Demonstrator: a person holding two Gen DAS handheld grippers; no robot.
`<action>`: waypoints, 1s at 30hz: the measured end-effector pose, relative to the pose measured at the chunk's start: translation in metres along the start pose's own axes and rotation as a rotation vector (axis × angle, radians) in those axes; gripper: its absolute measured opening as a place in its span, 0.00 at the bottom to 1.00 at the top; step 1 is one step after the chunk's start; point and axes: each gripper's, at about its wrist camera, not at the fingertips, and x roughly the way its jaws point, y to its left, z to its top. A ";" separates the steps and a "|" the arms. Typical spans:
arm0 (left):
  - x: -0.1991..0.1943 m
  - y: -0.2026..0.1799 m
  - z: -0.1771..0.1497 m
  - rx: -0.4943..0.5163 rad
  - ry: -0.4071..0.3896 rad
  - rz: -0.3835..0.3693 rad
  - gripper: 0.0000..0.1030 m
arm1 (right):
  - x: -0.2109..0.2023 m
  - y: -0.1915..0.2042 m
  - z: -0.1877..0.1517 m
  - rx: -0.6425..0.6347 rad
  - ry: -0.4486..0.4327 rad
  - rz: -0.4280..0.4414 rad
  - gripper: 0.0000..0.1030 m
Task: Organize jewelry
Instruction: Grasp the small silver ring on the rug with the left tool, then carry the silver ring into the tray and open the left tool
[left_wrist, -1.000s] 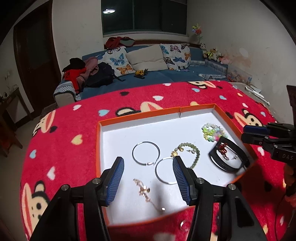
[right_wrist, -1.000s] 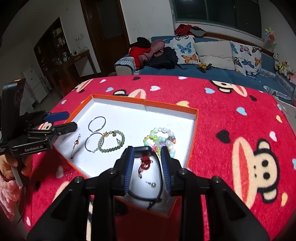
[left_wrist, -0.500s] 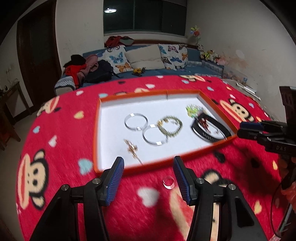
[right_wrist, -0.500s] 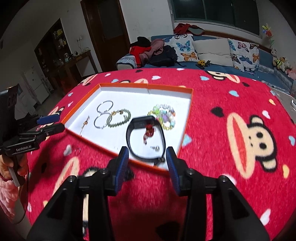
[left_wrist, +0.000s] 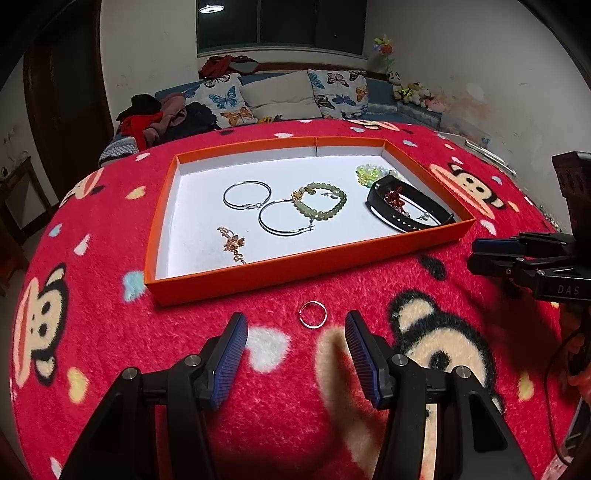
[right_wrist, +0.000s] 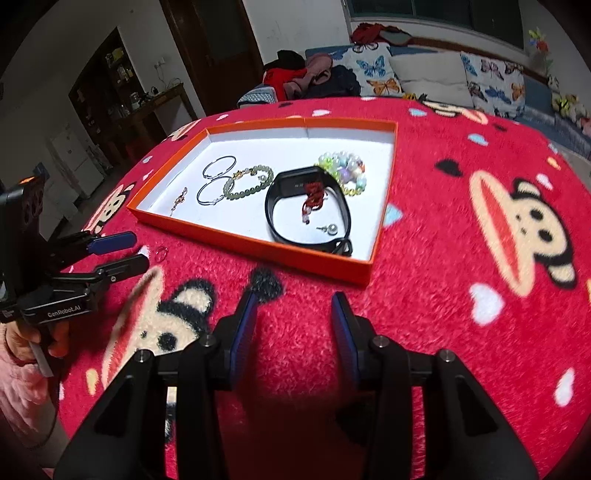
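A fuzzy red cartoon-monkey blanket (left_wrist: 110, 369) covers the whole work surface, soft enough that small pieces sink slightly into its pile; on it sits the shallow orange cardboard tray with a white floor (left_wrist: 306, 271), evidently the collecting place for the jewelry, since nearly everything already lies inside it; at the tray's near right corner rests the black rubber wristband (left_wrist: 406, 218) looped around a small red knotted charm (left_wrist: 392, 196), with a cluster of pastel glass beads (left_wrist: 369, 173) just beyond it at the far right; towards the middle lie the green stone bead bracelet (left_wrist: 325, 201) and two thin silver hoop bangles (left_wrist: 284, 218), the nearer hoop touching the bracelet; near the left lies a short gold chain (left_wrist: 232, 245); a single pearl stud (right_wrist: 332, 229) sits inside the wristband's loop.

One piece is outside: a small thin silver ring (left_wrist: 313, 314) lies on the blanket just in front of the tray's near wall, probably the next thing to be lifted in.

The left gripper (left_wrist: 295, 350) hovers low and level over the blanket, jaws spread wide and empty, the ring just ahead of the gap and a little right of centre; the right gripper (right_wrist: 293, 321) hangs further right, likewise parted and holding nothing, pointed at the tray's near right corner.
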 end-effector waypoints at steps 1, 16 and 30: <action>0.002 -0.001 0.000 0.002 0.002 -0.002 0.56 | 0.001 0.000 0.000 0.004 0.001 0.002 0.42; 0.023 -0.008 0.009 0.049 0.010 0.000 0.32 | 0.016 0.017 0.004 -0.030 0.035 0.033 0.43; 0.020 -0.010 0.009 0.058 -0.010 -0.010 0.18 | 0.021 0.031 0.003 -0.073 0.050 0.052 0.43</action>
